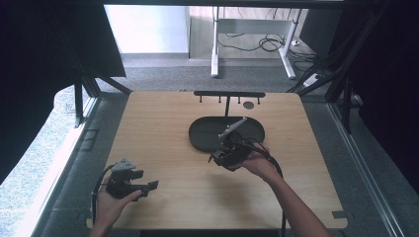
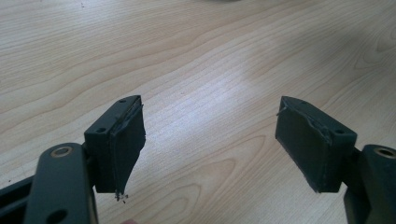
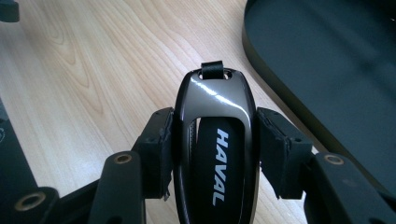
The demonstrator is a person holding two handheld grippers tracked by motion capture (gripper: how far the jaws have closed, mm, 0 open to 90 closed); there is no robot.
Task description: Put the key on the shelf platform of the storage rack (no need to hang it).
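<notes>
A glossy dark key fob (image 3: 215, 154) with white "HAVAL" lettering and a small black strap loop at its tip sits between the jaws of my right gripper (image 3: 217, 127), which is shut on its sides. It hangs just above the wooden table, beside the rim of a black oval tray (image 3: 327, 60). In the high view my right gripper (image 1: 225, 157) is at the tray's (image 1: 202, 140) near edge. My left gripper (image 1: 149, 186) is at the table's front left, low over bare wood. Its jaws stand wide open with nothing between them (image 2: 210, 116).
A black rack (image 1: 229, 94) with small hooks stands at the table's far edge behind the tray, with a small dark round spot (image 1: 248, 104) next to it. Bare wood lies between the two grippers. Dark frame posts flank the table.
</notes>
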